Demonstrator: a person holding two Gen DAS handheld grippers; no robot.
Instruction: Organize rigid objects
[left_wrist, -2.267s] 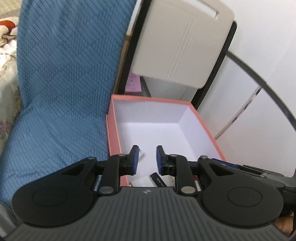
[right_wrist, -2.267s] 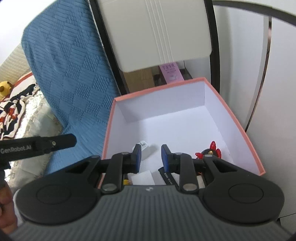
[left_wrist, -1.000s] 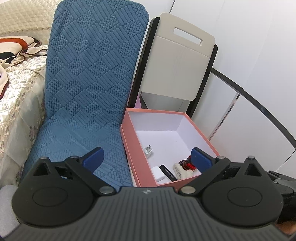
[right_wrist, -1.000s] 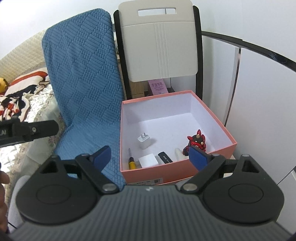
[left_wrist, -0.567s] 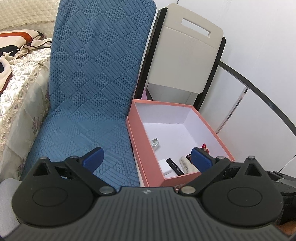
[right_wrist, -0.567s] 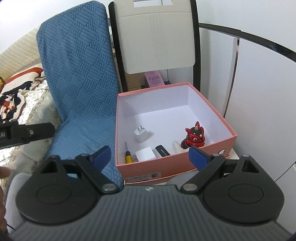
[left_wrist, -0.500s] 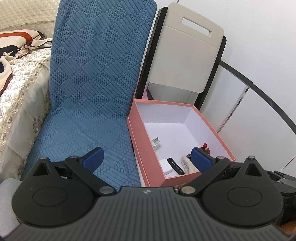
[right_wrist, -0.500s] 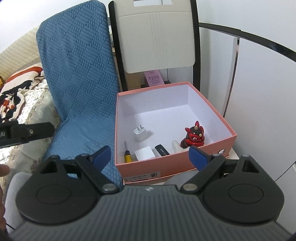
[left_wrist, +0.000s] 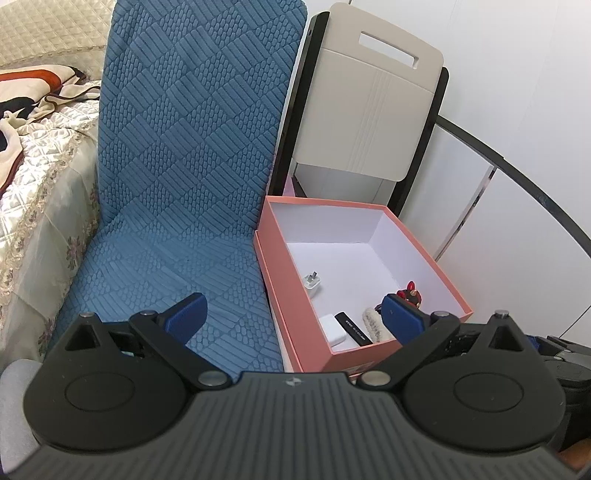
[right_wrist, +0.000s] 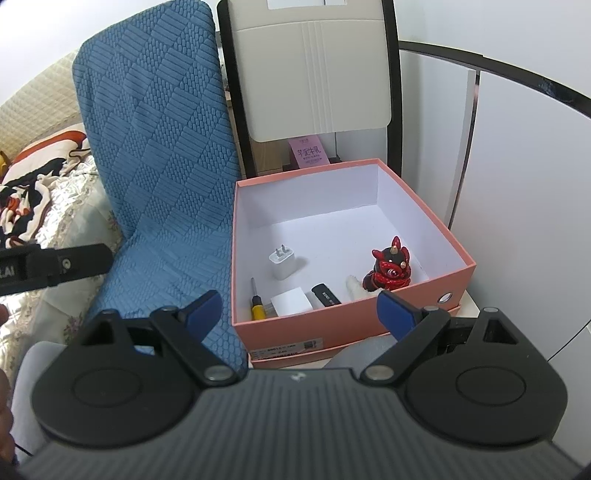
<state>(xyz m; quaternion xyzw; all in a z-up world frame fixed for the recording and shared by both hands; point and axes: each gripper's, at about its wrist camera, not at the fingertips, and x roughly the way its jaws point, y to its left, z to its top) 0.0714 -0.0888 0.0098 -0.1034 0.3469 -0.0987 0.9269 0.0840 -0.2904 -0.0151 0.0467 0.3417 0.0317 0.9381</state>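
A pink box (right_wrist: 340, 321) with a white inside holds a white charger plug (right_wrist: 281, 261), a yellow-handled screwdriver (right_wrist: 257, 301), a white block (right_wrist: 291, 302), a black stick (right_wrist: 325, 294), a white brush (right_wrist: 354, 287) and a red figurine (right_wrist: 390, 266). The box (left_wrist: 365, 349) also shows in the left wrist view with the plug (left_wrist: 311, 283) and figurine (left_wrist: 410, 296). My left gripper (left_wrist: 293, 314) is open and empty, held back above the box's near corner. My right gripper (right_wrist: 299, 308) is open and empty in front of the box.
A blue quilted cushion (right_wrist: 162, 177) leans to the left of the box. A beige folding chair (right_wrist: 314, 74) stands behind it, with a pink carton (right_wrist: 309, 153). A bed with patterned blankets (left_wrist: 33, 155) is at far left. White cabinet doors (right_wrist: 524, 206) are on the right.
Both grippers were shut low inside the box 2.3 s ago; they have since opened wide and pulled back and up, so the whole box and its contents now show.
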